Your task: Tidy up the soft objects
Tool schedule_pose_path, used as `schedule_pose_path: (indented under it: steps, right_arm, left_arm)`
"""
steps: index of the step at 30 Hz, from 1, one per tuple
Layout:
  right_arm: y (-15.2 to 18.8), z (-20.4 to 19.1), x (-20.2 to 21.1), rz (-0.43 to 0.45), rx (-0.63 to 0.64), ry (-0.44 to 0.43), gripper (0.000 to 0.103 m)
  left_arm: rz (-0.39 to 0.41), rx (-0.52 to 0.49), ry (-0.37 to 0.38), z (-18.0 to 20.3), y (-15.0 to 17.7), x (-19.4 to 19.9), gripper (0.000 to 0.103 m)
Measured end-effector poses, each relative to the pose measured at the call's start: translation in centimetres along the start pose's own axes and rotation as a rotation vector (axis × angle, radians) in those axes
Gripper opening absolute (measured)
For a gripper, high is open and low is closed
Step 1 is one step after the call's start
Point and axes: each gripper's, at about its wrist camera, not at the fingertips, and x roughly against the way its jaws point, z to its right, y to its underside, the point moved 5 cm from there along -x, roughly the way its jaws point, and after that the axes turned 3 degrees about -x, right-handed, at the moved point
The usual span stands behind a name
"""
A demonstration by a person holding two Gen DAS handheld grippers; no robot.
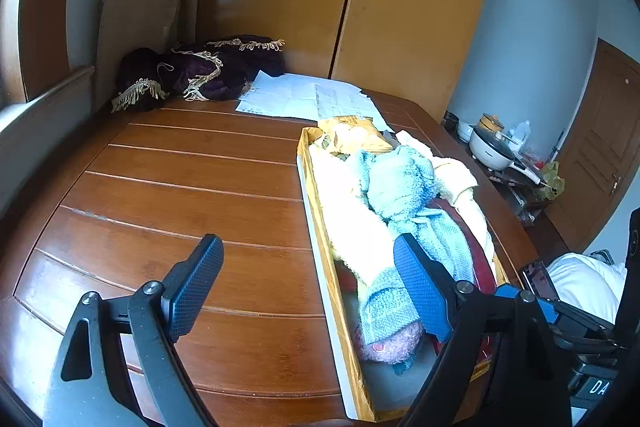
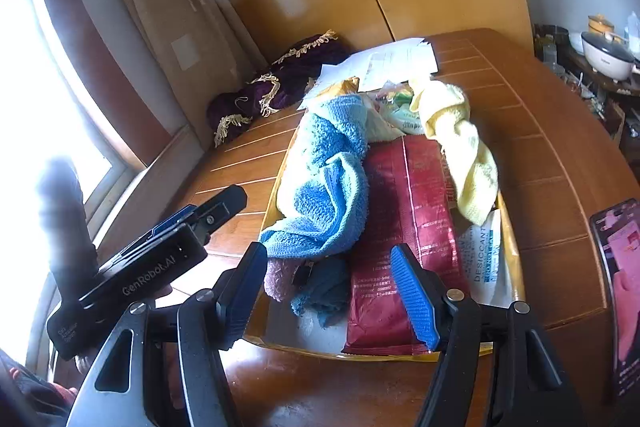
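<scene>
The left gripper [image 1: 308,283] hovers low over the wooden table [image 1: 192,187], jaws spread wide and empty, its right finger reaching over the long edge of the yellow cardboard box [image 1: 320,227]. The right gripper [image 2: 329,293] points at the box's near end from above, jaws also wide and holding nothing. Inside the box, a blue towel [image 2: 324,179] lies crumpled beside a red packet [image 2: 404,227], with a yellow cloth [image 2: 464,147] draped over the far side and a pink soft item [image 2: 278,281] under the towel.
</scene>
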Motion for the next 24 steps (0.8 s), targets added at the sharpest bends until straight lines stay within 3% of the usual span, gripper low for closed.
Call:
schedule_pose_path:
  steps: [8, 15, 24]
  right_arm:
    - [0.3, 0.3, 1.9, 0.024, 0.017, 0.076, 0.067]
    - [0.0, 0.9, 1.6, -0.001, -0.029, 0.087, 0.067]
    - [-0.4, -0.5, 0.9, -0.016, -0.006, 0.066, 0.069]
  left_arm:
    - [-0.037, -0.048, -0.014, 1.8, 0.6, 0.6, 0.087]
    - [-0.051, -0.094, -0.026, 2.2, 0.9, 1.4, 0.087]
    - [-0.061, -0.068, -0.048, 1.1, 0.9, 1.4, 0.087]
